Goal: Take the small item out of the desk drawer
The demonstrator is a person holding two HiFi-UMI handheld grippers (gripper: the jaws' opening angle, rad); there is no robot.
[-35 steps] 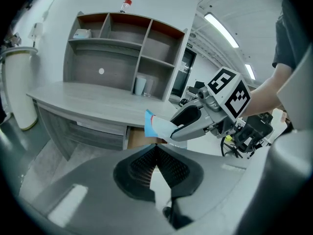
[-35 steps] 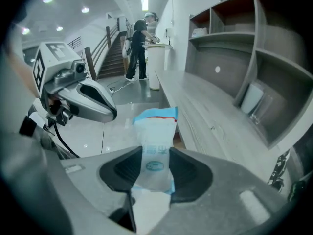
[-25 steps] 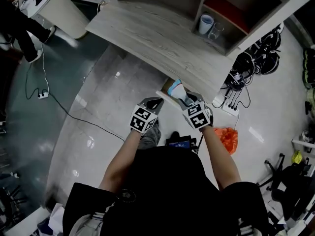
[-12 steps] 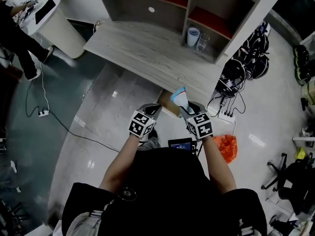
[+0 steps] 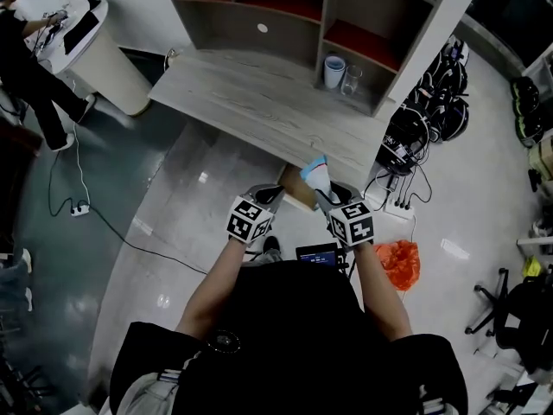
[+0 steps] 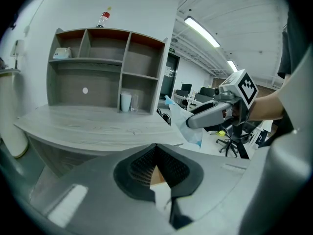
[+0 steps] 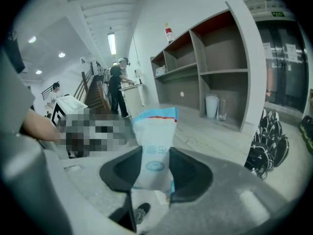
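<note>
Looking steeply down in the head view, we hold both grippers out ahead at twelve o'clock, in front of a pale wooden desk (image 5: 259,102). The right gripper (image 5: 328,195) pinches a small white packet (image 5: 316,171) with blue edging. In the right gripper view the packet (image 7: 155,148) stands upright between the jaws, which are kept apart by its lower half while its top pokes out beyond them. The left gripper (image 5: 270,193), at nine o'clock of the right one, has its jaws pressed together on nothing. Its own view shows the tips meeting, and the right gripper (image 6: 195,121) carrying the packet (image 6: 183,124) in the air at two o'clock. A second ago the packet sat low against the mouth of the open drawer. Since then both grippers have come up, and the packet now hangs clear of the drawer (image 5: 298,193), which lies at seven o'clock of it, with the packet's top level with the desk's front edge. We judge from this that the item is out of the drawer and the main step is done. What may remain is setting the packet down, perhaps on the desk top at twelve o'clock. The drawer stands open, and the empty left gripper is near enough to push it shut.
</note>
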